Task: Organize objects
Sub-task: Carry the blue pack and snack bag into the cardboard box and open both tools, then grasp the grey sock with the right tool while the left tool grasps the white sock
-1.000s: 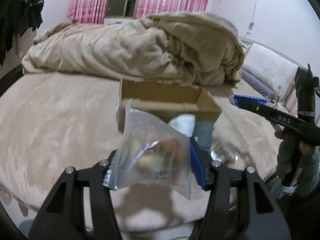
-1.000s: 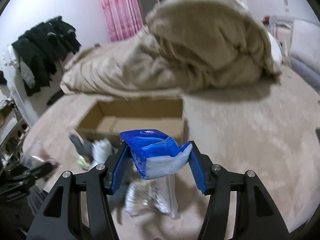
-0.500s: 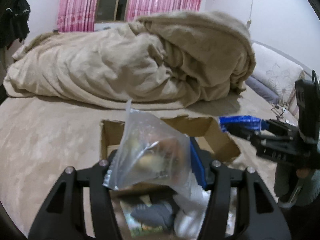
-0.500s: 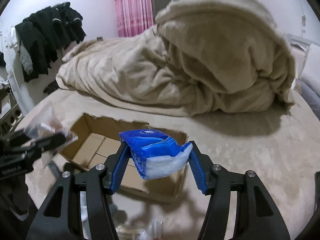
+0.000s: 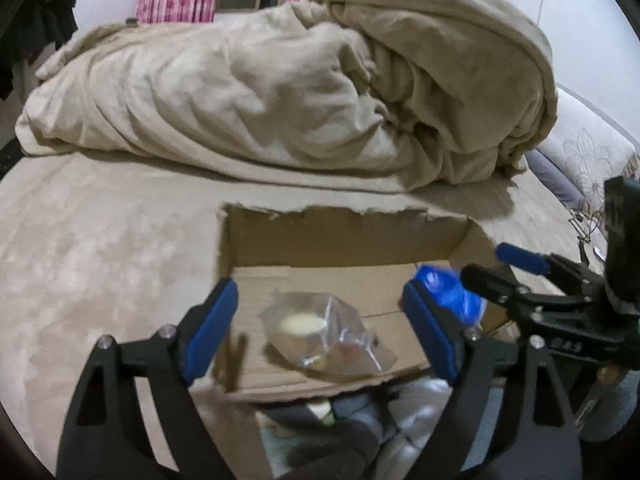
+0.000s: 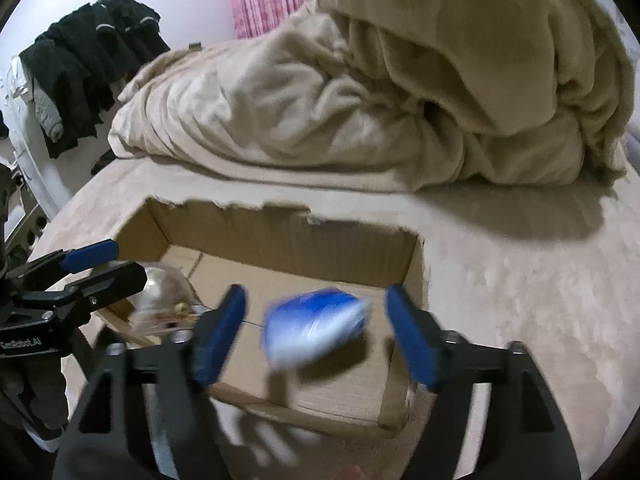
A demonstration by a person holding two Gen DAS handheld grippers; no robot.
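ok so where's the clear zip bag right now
In the left wrist view the clear zip bag lies on the floor of the cardboard box, between the open left gripper fingers, left of the blue packet.

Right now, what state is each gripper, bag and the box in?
left gripper: open, bag released.
right gripper: open.
clear bag: lying on the box floor.
blue packet: blurred between the open fingers, over the box.
cardboard box: open-topped, torn rim.

Both wrist cameras look down from close above the cardboard box [image 5: 340,248] toward the blanket [image 5: 320,80] behind it. The left view stands left of the box [image 6: 280,240], the right view right; both share its inside.
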